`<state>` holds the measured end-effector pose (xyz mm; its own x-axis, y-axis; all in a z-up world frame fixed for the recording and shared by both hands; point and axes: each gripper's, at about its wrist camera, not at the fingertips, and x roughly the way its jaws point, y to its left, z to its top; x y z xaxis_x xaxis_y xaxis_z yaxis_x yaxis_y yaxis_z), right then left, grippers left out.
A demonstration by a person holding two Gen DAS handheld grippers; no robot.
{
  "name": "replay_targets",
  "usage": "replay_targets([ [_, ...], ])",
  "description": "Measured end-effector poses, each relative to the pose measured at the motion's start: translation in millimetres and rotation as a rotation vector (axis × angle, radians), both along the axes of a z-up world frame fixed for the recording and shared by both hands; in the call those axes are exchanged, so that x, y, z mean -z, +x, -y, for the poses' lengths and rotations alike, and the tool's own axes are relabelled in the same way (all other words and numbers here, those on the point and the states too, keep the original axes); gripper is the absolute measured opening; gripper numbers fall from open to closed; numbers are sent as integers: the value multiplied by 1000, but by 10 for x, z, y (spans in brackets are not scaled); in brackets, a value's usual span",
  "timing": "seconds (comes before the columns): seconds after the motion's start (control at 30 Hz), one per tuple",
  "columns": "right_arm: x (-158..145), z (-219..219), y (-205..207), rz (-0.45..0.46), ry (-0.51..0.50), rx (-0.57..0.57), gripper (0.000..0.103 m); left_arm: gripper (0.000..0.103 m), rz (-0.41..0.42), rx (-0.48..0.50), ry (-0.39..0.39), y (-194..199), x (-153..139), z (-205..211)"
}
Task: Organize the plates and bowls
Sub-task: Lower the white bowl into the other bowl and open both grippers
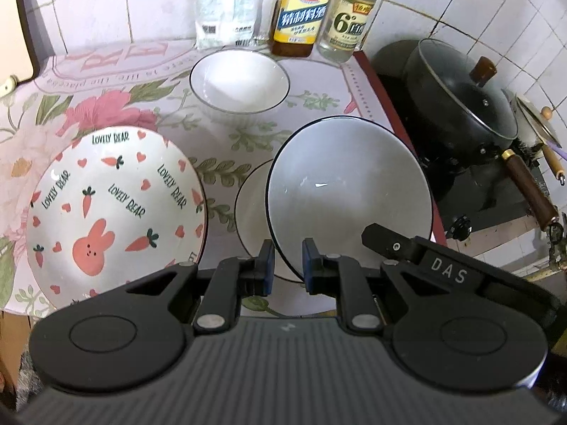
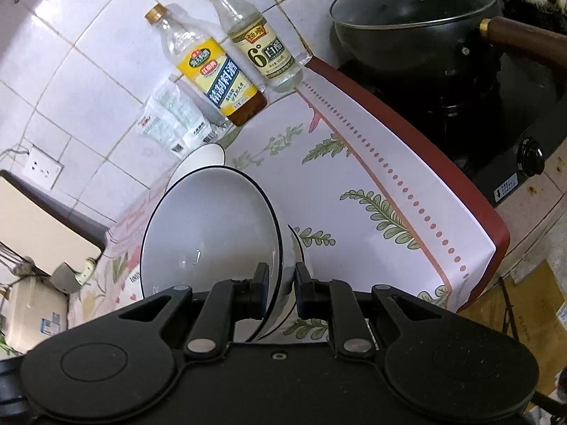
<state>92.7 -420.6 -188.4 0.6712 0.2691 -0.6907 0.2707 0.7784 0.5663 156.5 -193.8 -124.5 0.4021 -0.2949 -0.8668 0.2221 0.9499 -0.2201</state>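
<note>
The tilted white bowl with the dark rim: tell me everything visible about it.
The tilted bowl is glossy white, ceramic-looking, with a thin dark rim and an empty, clean inside showing a small glare. It stands steeply on edge, opening toward the left camera. Its near rim sits between the fingers of both the left gripper and the right gripper; actual contact is unclear. It leans above a second bowl on the floral cloth, beside the stove.

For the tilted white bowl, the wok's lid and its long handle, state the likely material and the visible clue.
Tilted white bowl: probably glazed ceramic; glossy highlight, painted dark rim.
Lid: apparently glass in a metal rim; see-through, reflective.
Long handle: looks like wood, possibly imitation; brown, with a brass-coloured collar.
</note>
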Motion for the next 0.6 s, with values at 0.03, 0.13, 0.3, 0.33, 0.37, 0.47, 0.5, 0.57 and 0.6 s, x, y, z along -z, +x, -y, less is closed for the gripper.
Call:
replay_targets([
  [0.03,1,-21,7,-3,-9,-4,19,14,-5,-4,-3,3,21,-14],
  [0.13,14,-82,27,1,-43,-19,19,15,-24,-32,-47,27,87,-110],
  [0.3,49,-136,57,25,-62,-44,19,14,-41,-46,-75,65,149,-188],
  [0.33,53,-157,66,29,-72,-50,19,14,-41,-47,-74,71,158,-193],
  [0.37,57,-186,75,32,-93,-60,19,14,-43,-47,-75,80,171,-197],
  [0.47,52,-259,79,39,-168,-84,19,14,-80,-73,-126,121,225,-261],
  [0.5,49,-278,83,40,-193,-95,19,14,-92,-82,-142,133,242,-284],
  [0.57,39,-317,91,48,-241,-120,19,14,-102,-90,-153,149,268,-299],
  [0.6,29,-340,103,53,-268,-133,19,14,-104,-94,-152,155,273,-299],
])
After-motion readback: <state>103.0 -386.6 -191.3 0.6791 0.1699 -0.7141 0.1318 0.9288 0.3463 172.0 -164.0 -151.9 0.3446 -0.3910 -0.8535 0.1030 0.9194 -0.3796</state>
